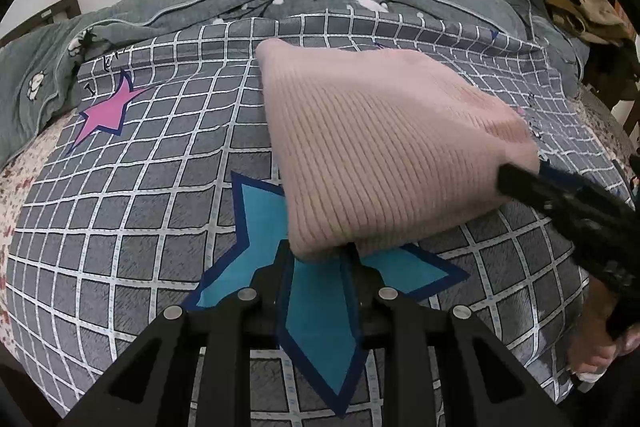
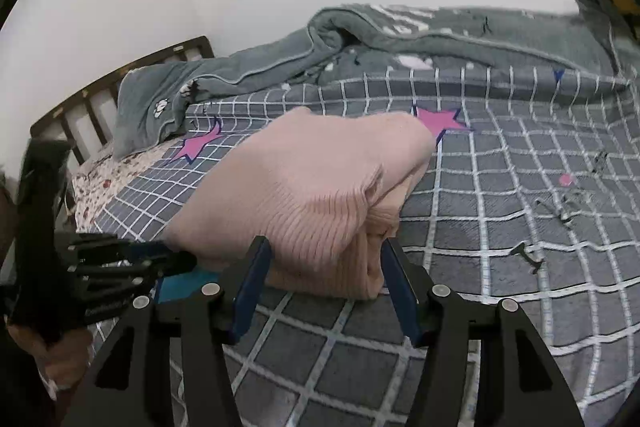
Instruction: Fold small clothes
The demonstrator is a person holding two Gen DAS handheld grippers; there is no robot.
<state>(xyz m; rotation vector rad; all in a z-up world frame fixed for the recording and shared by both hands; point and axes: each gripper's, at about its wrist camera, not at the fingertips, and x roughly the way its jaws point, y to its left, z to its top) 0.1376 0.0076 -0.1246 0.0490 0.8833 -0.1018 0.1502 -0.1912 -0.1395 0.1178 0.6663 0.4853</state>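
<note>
Lying folded mid-bed: pink ribbed sweater, directly ahead of both claws; right claw spread astride its near end, left claw spread at its corner.

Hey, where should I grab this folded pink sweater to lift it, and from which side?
Grip the pink sweater at its stacked near edge, coming low from the front. The layers bunch thick there, and both the right gripper and left gripper already straddle it.

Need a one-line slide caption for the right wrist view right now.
Right gripper fingers straddle the near edge of a folded pink knit garment on the grid-patterned bedspread, left gripper at its side.
</note>
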